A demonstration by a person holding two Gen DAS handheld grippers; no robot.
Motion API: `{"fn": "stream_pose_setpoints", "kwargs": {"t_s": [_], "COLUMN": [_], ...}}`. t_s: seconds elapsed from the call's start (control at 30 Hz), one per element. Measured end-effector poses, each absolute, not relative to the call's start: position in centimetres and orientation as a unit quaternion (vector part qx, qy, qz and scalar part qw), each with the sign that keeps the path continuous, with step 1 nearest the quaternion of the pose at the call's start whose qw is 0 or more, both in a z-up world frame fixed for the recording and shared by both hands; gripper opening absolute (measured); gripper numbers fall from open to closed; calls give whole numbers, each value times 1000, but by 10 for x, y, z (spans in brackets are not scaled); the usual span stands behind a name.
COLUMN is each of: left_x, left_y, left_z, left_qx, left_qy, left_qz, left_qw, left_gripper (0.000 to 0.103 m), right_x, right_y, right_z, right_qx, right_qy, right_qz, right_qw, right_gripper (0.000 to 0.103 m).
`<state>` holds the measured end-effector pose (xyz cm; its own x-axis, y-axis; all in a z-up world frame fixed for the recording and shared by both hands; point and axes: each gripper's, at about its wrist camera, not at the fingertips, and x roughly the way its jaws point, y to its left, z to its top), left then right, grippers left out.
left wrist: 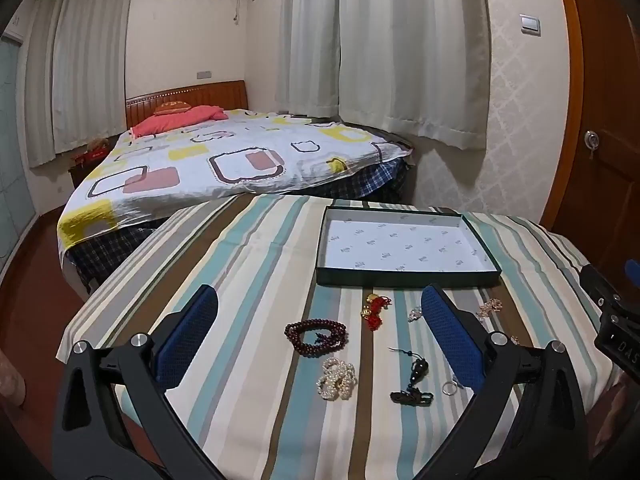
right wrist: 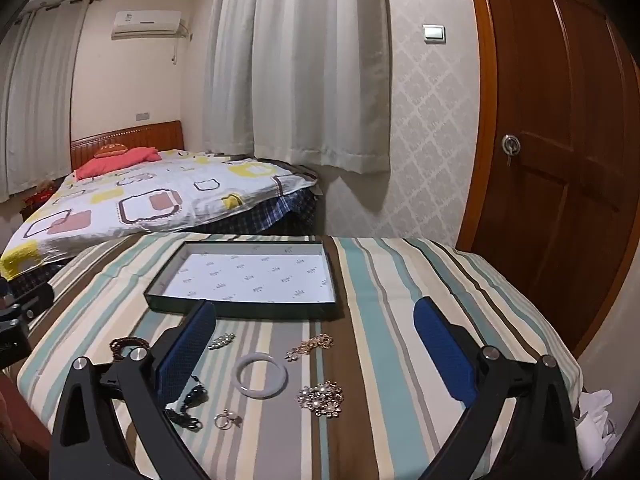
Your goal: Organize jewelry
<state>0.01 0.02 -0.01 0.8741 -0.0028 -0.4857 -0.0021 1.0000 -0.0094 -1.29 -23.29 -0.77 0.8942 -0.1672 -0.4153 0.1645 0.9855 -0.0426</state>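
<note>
Near the box (right wrist: 240,276), jewelry strewn on striped counter (right wrist: 384,320); bed (left wrist: 208,160) behind; both grippers' fingers released, empty.

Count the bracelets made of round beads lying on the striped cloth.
2: the dark red bead bracelet left of centre, and the white pearl bracelet just nearer the camera. Gripper fingers may hide others.

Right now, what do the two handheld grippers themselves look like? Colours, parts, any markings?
Both match: the left gripper and right gripper have black angular linkage arms with round silver pivot bolts, and jaws faced with blue dimpled pads. In the left wrist view, the right unit's black body at the frame edge bears white lettering, only partly readable. No cables or sleeves visible.
</note>
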Motion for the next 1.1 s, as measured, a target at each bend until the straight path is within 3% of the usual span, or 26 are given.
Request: {"fn": "stream_pose_setpoints", "kwargs": {"t_s": [0.57, 1.1], "left_x": [-21, -28], "left_y": [3, 5], "left_z": [28, 40], "left_qx": [-15, -19], "left_qy": [226, 206], "left_qz": [-6, -7], "left_qw": [974, 978], "left_gripper": [99, 99], "right_x": [-34, -39], "right_y": [-226, -232], "right_z": [33, 36], "right_qx": [5, 6], "right_qy": [185, 169], "right_qz": [-86, -88], "right_qw": [979, 982], "right_gripper": [97, 97]}}
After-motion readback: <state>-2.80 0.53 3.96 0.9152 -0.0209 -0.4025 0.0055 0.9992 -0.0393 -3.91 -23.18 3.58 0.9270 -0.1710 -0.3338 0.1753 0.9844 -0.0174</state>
